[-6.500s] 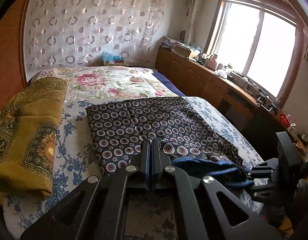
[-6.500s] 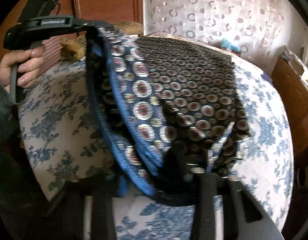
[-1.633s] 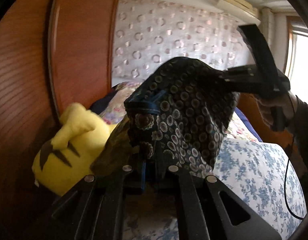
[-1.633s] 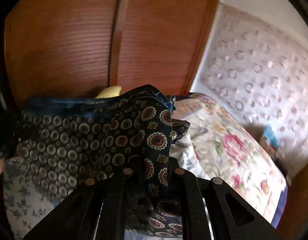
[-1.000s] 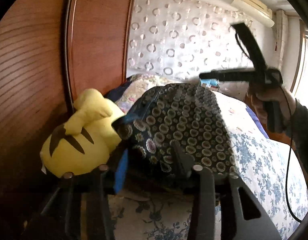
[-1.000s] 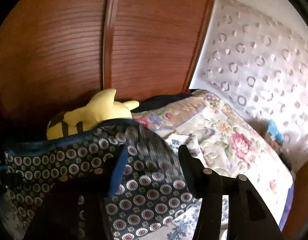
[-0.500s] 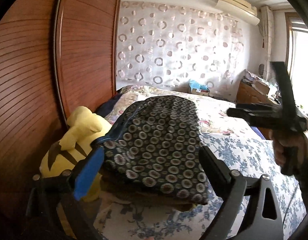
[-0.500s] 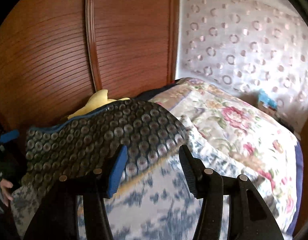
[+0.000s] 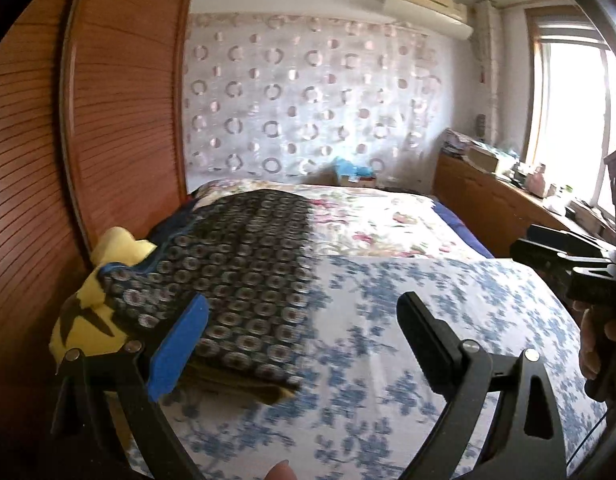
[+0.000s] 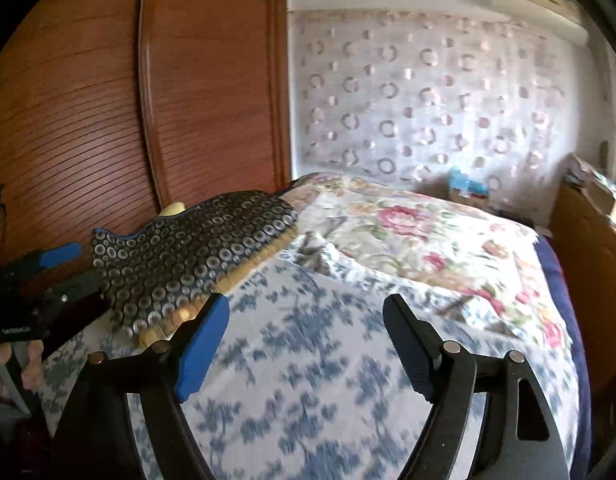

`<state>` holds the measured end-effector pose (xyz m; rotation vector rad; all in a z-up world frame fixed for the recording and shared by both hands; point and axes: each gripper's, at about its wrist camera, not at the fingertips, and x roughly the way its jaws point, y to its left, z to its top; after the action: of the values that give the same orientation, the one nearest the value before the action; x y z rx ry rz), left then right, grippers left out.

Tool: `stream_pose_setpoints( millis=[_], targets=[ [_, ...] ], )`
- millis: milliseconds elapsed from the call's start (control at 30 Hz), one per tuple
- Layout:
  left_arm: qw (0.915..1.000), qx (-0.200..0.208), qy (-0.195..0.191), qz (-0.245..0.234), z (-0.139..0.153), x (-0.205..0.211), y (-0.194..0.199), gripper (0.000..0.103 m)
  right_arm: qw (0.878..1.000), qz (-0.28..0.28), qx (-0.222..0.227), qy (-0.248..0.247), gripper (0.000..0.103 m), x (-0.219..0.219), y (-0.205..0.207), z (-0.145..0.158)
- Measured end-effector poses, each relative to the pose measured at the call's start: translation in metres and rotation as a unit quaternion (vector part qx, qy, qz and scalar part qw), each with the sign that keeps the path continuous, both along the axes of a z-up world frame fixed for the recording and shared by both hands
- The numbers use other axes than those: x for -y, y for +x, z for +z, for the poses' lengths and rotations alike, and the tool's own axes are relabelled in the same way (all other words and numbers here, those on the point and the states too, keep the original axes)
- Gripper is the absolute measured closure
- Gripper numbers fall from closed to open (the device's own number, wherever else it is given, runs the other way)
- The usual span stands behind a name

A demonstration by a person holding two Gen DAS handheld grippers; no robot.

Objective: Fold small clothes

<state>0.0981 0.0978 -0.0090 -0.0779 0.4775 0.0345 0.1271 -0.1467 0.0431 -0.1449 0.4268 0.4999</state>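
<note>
Both grippers have drawn back from the folded patterned cloth (image 9: 244,280), which now lies at about nine o'clock on the bed (image 9: 427,320), atop an olive cloth (image 10: 244,268) beside the yellow plush toy (image 9: 88,320). Earlier the cloth hung pinched between them, so this piece looks finished. Left gripper (image 9: 304,332): jaws spread, empty. Right gripper (image 10: 308,332): jaws opening, nothing between them.
</note>
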Motion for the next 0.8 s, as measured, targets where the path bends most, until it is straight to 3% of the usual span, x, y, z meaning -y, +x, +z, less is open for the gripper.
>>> stream_pose_setpoints(
  millis=[467, 800],
  targets=[
    [0.9978, 0.021, 0.02, -0.059, 0.015, 0.063, -0.024, 0.007, 0.995, -0.096, 0.029, 0.02, 0.022, 0.013, -0.103, -0.007],
    [0.9973, 0.037, 0.028, -0.057, 0.037, 0.076, -0.043, 0.007, 0.989, -0.129, 0.061, 0.049, 0.022, 0.016, -0.156, -0.003]
  ],
)
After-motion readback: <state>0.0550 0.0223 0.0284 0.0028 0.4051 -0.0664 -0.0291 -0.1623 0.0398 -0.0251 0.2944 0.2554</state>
